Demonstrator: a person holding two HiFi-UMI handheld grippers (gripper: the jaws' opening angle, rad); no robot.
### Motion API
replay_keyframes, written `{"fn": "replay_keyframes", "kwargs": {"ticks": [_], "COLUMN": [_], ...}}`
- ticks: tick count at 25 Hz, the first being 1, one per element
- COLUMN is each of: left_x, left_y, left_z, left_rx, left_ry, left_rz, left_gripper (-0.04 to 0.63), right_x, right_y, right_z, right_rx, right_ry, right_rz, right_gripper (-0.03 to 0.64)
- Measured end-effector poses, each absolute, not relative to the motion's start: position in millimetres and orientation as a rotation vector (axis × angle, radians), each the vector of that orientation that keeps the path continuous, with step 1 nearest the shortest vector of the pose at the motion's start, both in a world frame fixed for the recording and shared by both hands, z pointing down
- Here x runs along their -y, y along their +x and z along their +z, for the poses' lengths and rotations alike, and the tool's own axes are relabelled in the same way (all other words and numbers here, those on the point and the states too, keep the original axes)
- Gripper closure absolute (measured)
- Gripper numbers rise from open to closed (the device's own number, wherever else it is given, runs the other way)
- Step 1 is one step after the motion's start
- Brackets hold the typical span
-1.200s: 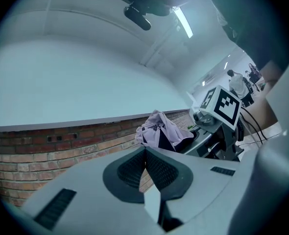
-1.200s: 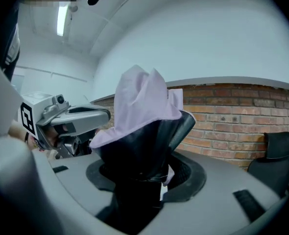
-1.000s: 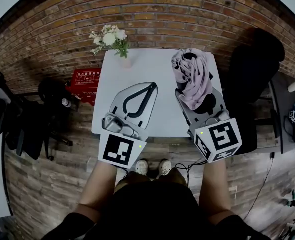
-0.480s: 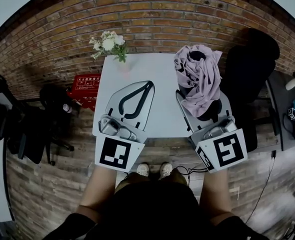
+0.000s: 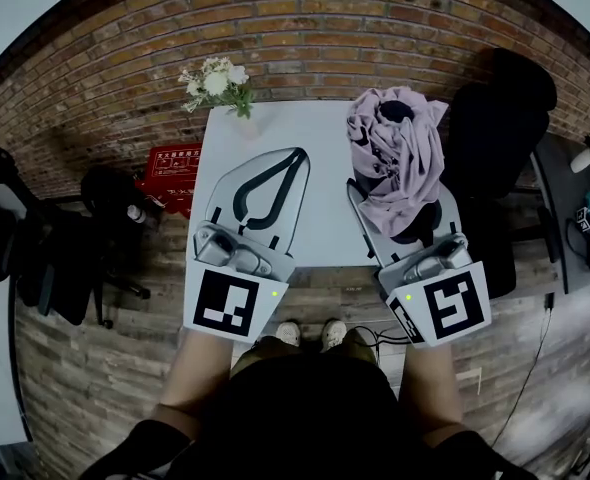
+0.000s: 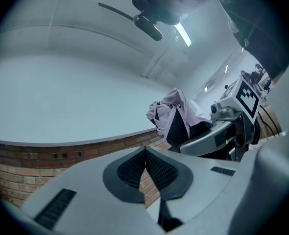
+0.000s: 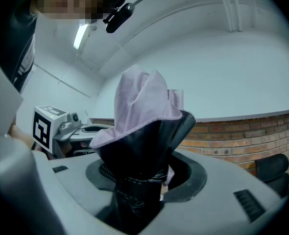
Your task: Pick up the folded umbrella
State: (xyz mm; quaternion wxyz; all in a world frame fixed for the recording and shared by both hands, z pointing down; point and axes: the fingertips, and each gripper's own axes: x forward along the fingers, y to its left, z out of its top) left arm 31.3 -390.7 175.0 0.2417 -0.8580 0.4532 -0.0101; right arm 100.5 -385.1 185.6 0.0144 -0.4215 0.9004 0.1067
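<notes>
The right claw is clamped around the black handle end of the folded umbrella. Its lilac cloth stands up over the white tabletop, right of centre in the head view. The left claw, centre-left, is closed and empty.

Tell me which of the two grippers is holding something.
The right gripper: its jaws are clamped on the folded umbrella, lilac outside and black inside. The left gripper has its jaws meeting at the tips with nothing between them.

One umbrella, two hand-held grippers
</notes>
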Motion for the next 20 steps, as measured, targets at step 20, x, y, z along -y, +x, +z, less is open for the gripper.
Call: {"fn": "replay_keyframes", "kwargs": {"ticks": [20], "left_x": [388.2], "left_y": [43.0], "left_z": [187.8], "left_rx": [-1.206], "left_ry": [-2.385], "left_rz": [-0.045], "left_gripper": [0.583], "right_x": [380.3], "right_y": [100.9], "right_z": [207.3], "right_rx": [-2.795], "right_ry": [-1.275], "right_rz": [0.308], "right_gripper": [0.38]}}
